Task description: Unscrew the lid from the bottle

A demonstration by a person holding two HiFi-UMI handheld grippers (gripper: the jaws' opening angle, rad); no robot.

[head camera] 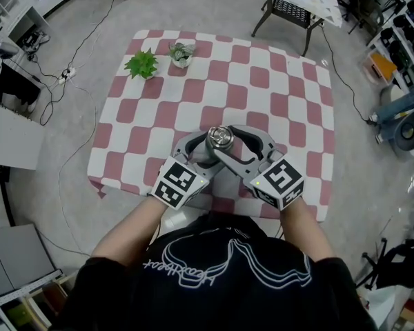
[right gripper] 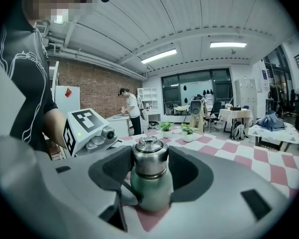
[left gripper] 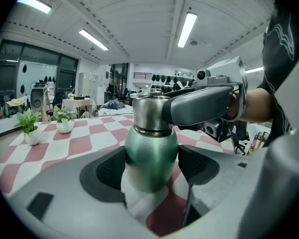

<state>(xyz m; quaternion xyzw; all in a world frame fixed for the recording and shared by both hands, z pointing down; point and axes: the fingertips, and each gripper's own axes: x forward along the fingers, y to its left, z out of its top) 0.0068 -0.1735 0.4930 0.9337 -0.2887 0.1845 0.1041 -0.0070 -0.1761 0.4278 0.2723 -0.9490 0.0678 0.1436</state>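
A green bottle with a steel lid stands upright near the front edge of the checkered table. My left gripper is shut on the bottle's green body, both pads against its sides. My right gripper comes in from the other side and is shut on the lid, above the green body. In the head view the lid shows between the crossed jaws of the left gripper and the right gripper. The bottle's base is hidden.
Two small potted plants stand at the table's far left. A second table stands beyond the far edge. Cables run over the floor at left. A person stands far off in the room.
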